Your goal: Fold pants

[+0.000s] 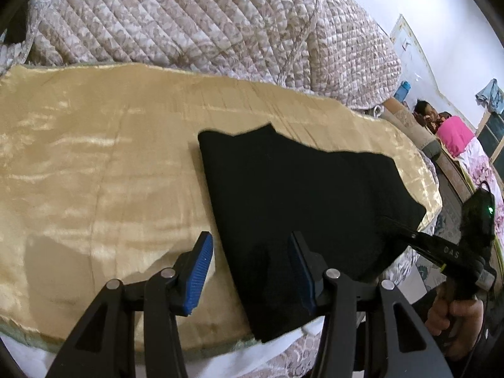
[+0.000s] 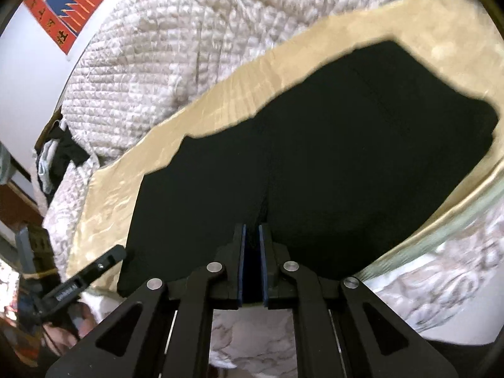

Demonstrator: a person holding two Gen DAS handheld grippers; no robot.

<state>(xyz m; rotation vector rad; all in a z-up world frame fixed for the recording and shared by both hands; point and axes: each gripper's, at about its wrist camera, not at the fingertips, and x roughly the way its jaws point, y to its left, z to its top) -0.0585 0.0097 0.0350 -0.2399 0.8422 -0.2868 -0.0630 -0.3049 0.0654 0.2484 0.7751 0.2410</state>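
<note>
Black pants [image 1: 296, 195], already folded compact, are lying on the golden bed cover [image 1: 94, 157]. Right hand-held gripper [image 2: 252, 252] is pinching the near edge for control; left hand-held gripper [image 1: 249, 271] is hovering wide over the left edge.

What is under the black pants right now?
The black pants lie on a golden satin cloth, which shows all around them; the near edge hangs over its front border. The right gripper is pinching that edge. Anything beneath the pants themselves is covered.
</note>
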